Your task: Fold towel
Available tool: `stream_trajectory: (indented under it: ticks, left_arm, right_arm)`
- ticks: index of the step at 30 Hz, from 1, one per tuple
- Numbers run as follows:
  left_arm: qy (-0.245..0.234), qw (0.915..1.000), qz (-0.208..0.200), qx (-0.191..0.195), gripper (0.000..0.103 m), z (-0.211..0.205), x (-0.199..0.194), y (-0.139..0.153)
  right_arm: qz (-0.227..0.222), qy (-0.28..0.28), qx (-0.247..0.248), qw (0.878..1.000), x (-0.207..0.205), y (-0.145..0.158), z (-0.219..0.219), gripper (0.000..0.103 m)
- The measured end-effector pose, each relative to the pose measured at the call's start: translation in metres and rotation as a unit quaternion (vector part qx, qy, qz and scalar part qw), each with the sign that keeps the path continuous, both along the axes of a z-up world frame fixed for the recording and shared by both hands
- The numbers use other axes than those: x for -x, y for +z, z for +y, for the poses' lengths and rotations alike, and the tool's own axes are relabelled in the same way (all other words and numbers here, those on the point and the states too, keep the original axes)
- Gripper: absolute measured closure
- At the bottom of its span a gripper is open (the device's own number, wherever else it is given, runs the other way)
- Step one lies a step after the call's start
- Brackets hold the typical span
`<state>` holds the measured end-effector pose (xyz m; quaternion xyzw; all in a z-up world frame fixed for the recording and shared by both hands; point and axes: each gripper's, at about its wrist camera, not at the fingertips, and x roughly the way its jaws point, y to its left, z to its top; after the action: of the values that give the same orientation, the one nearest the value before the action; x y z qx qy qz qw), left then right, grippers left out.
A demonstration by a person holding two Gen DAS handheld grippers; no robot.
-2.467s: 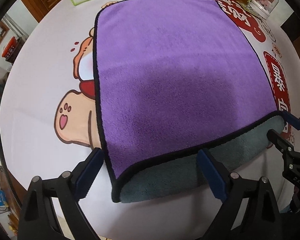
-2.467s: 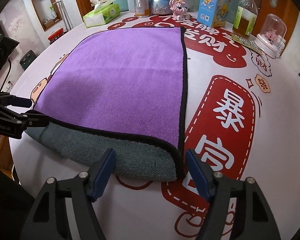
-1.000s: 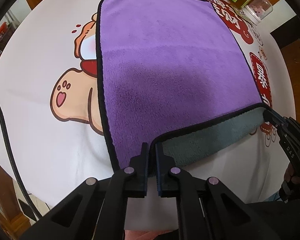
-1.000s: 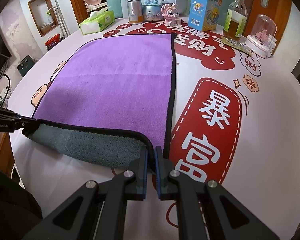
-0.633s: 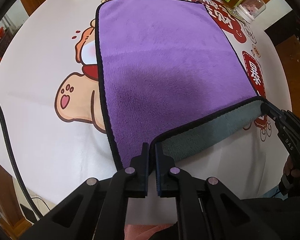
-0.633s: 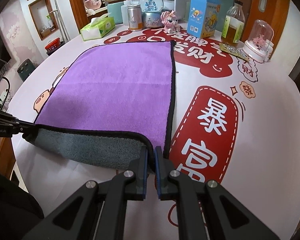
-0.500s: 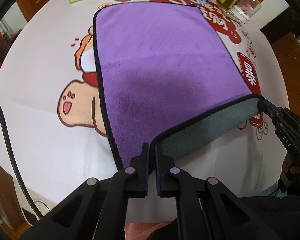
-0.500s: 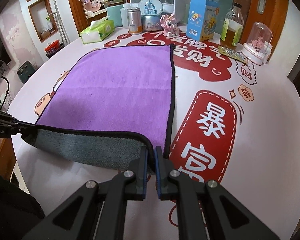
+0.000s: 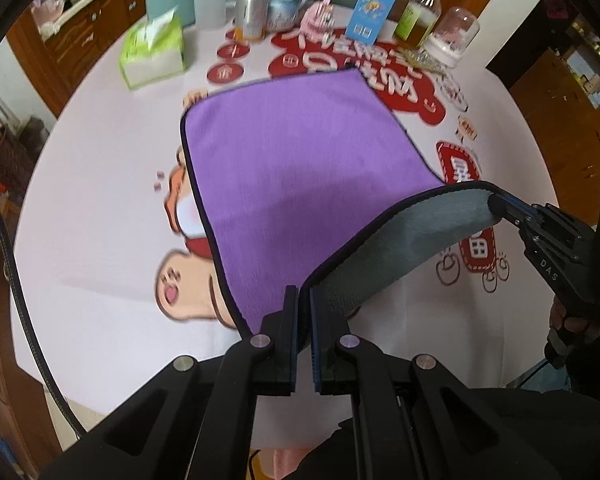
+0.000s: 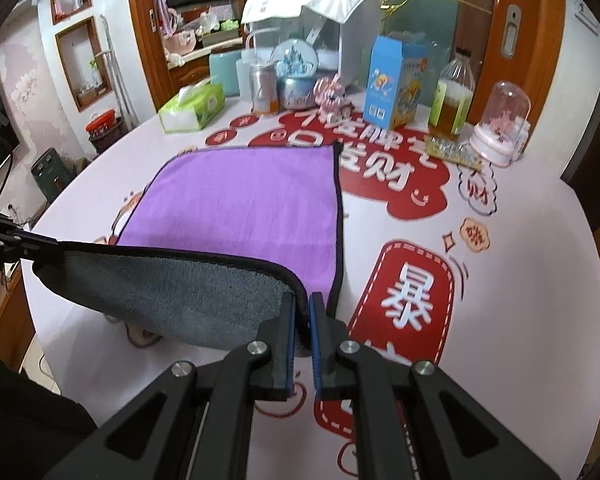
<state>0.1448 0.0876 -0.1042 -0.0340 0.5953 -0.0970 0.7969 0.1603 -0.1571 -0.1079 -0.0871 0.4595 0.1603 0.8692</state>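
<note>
A purple towel (image 9: 300,168) with a grey underside and black trim lies on the round printed table (image 9: 100,216); it also shows in the right wrist view (image 10: 244,200). My left gripper (image 9: 303,300) is shut on the towel's near left corner. My right gripper (image 10: 303,304) is shut on the near right corner; it appears at the right of the left wrist view (image 9: 500,204). The near edge is lifted off the table, with the grey underside (image 10: 172,288) facing me. The far half lies flat.
At the table's far edge stand a green tissue box (image 10: 192,108), a metal can (image 10: 262,88), a snow globe (image 10: 294,76), a pink toy (image 10: 330,96), a blue carton (image 10: 396,80), a bottle (image 10: 452,96) and a glass dome (image 10: 502,124).
Both grippers shut on the near corners, then raised the near edge well above the table and carried it toward the far side. More of the grey underside now shows.
</note>
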Motion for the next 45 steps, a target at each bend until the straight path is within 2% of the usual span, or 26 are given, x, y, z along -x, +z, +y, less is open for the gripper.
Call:
stream_trajectory:
  ticks: [10, 18, 23, 27, 36, 41, 45]
  left_arm:
    - [-0.004, 0.9976, -0.065, -0.022, 0.100, 0.010, -0.044, 0.039]
    - [0.008, 0.9933, -0.111, -0.031, 0.100, 0.019, -0.081, 0.051]
    - [0.028, 0.9896, -0.138, -0.032, 0.100, 0.027, -0.105, 0.051]
    - [0.045, 0.9874, -0.148, -0.032, 0.100, 0.037, -0.126, 0.041]
    - [0.077, 0.9865, -0.141, -0.033, 0.100, 0.056, -0.169, -0.003]
    - [0.074, 0.9862, -0.143, -0.036, 0.099, 0.055, -0.184, -0.026]
    - [0.075, 0.9868, -0.136, -0.046, 0.099, 0.052, -0.191, -0.039]
  right_arm:
    - [-0.059, -0.013, -0.016, 0.998, -0.036, 0.028, 0.009, 0.097]
    - [-0.122, -0.020, -0.014, 0.992, -0.083, 0.045, 0.023, 0.096]
    - [-0.147, -0.020, -0.017, 0.989, -0.110, 0.043, 0.034, 0.096]
    - [-0.157, -0.019, -0.008, 0.987, -0.129, 0.032, 0.044, 0.096]
    - [-0.179, -0.018, 0.026, 0.983, -0.148, -0.014, 0.064, 0.096]
    - [-0.175, -0.029, 0.033, 0.984, -0.157, -0.034, 0.069, 0.096]
    - [-0.155, -0.037, 0.029, 0.987, -0.165, -0.047, 0.069, 0.095]
